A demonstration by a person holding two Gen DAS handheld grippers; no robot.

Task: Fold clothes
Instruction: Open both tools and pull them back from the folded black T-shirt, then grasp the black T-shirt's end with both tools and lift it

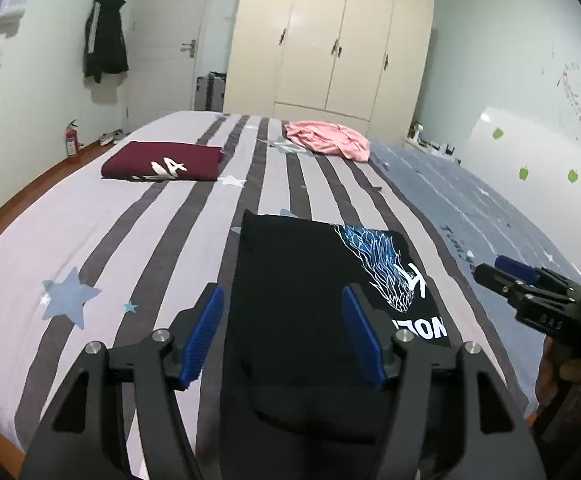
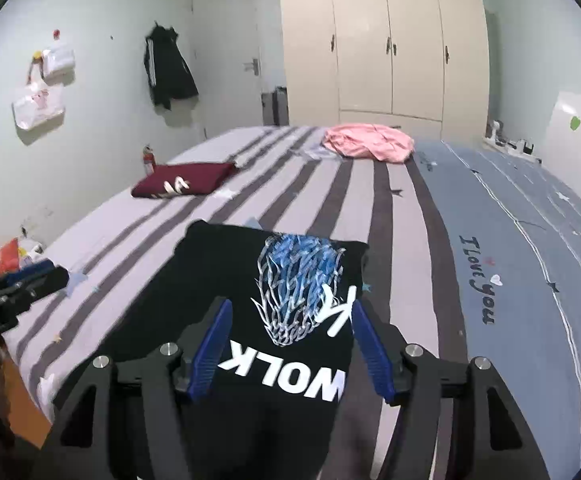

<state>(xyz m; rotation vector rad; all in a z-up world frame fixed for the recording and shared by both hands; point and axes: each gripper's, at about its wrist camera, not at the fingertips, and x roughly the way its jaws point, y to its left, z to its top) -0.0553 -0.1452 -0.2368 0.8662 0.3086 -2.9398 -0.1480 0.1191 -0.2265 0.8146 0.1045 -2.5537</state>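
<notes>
A black T-shirt [image 1: 290, 260] with a blue-white print and white letters lies folded on the striped bed [image 1: 130, 232]. My left gripper [image 1: 282, 296] hovers over its near left part, blue pads wide apart, nothing pinched. At the right edge of that view is my right gripper [image 1: 490, 272], held by a hand. In the right wrist view the right gripper [image 2: 290, 306] stands open above the black T-shirt [image 2: 226, 264], over its lettering. The left gripper [image 2: 56, 274] shows at the left. A folded maroon garment [image 1: 162, 160] and a crumpled pink garment [image 1: 326, 138] lie farther back.
A blue sheet [image 2: 510, 240] with writing covers the bed's right side. Beyond the bed stand a cream wardrobe [image 1: 330, 40], a door [image 1: 170, 40] and a dark jacket [image 1: 104, 40] on the wall. A fire extinguisher [image 1: 71, 140] stands on the wooden floor at left.
</notes>
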